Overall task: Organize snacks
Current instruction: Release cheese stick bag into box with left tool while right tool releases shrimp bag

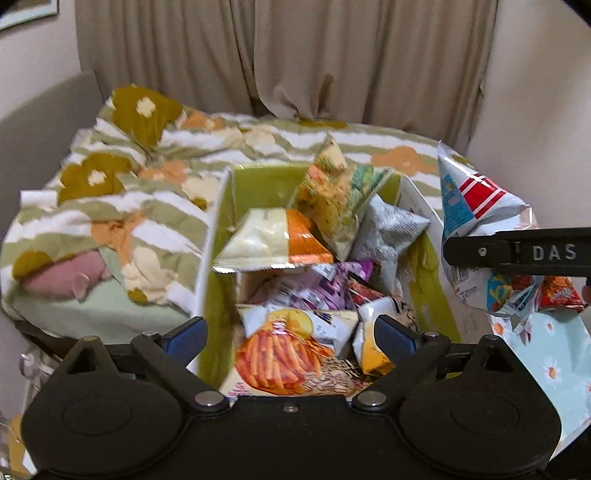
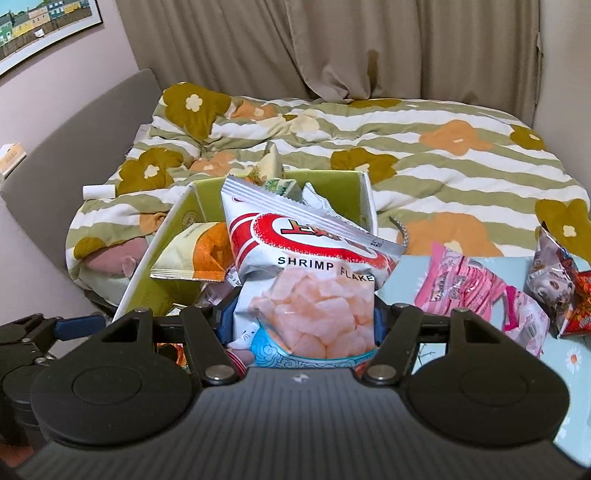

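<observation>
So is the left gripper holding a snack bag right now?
No, the left gripper stands open above the green box, with no bag pressed between its blue pads.

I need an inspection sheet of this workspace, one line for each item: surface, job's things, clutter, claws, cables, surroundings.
Surface: daisy cloth beside a bed.
Job's things: green box full of snack bags; shrimp flakes bag in the right claw; pink packs on the cloth.
Clutter: white tube on the quilt.
Claws: left claw open, over the box, empty; right claw shut on the shrimp flakes bag.
Cables: nothing seen.
Surroundings: curtains, framed picture.
</observation>
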Available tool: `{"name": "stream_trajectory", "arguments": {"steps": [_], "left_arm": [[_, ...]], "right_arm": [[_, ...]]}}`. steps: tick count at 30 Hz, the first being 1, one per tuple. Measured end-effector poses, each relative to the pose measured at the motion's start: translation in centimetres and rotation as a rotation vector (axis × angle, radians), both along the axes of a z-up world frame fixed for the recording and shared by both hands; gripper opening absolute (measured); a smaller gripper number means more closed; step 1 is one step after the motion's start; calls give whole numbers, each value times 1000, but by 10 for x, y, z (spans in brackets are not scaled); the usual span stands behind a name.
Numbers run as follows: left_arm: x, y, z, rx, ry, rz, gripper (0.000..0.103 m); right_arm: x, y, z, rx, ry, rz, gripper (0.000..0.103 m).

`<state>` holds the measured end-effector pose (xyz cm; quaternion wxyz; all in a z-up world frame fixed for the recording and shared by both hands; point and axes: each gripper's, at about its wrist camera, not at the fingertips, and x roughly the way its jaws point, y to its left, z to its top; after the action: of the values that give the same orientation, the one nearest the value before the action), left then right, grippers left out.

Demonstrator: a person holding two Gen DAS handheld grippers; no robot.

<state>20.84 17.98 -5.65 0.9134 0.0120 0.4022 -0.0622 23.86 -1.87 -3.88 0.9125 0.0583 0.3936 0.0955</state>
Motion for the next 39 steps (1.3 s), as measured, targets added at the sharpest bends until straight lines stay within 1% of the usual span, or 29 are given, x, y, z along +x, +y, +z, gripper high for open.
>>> {"name": "stream_trajectory", "arguments": {"steps": [3, 6, 9, 10, 11, 12, 15, 22, 28, 33, 39], "left_arm": [[-2, 0, 2, 57, -19, 38, 99], [-2, 0, 2, 92, -42, 43, 99], [1, 1, 1, 114, -48, 55, 100], [1, 2, 0, 117, -50, 59, 100], [1, 2, -1, 121, -51, 63, 101], [1, 1, -2, 124, -51, 66, 101], [1, 0, -6, 134, -50, 72, 101], [-1, -5, -11, 152, -46, 68, 101], [-8, -8, -3, 151, -69, 59, 101], [-16, -7, 7, 134, -87, 52, 101], [-32, -12, 21, 149, -122, 33, 101]], "right_arm": [[6, 5, -1, 9, 5, 35, 80], [13, 12, -3, 13, 12, 61, 81], [20, 18, -7, 23, 15, 78, 86], [23, 20, -9, 33, 21, 86, 91], [26, 21, -11, 44, 29, 91, 101], [28, 22, -14, 55, 31, 90, 103], [28, 22, -19, 66, 25, 80, 103], [19, 19, -24, 34, 1, 77, 103], [8, 15, -18, 24, -22, 77, 103], [-2, 11, -10, 48, -21, 79, 103], [-22, 7, 5, 40, -61, 60, 103]]}}
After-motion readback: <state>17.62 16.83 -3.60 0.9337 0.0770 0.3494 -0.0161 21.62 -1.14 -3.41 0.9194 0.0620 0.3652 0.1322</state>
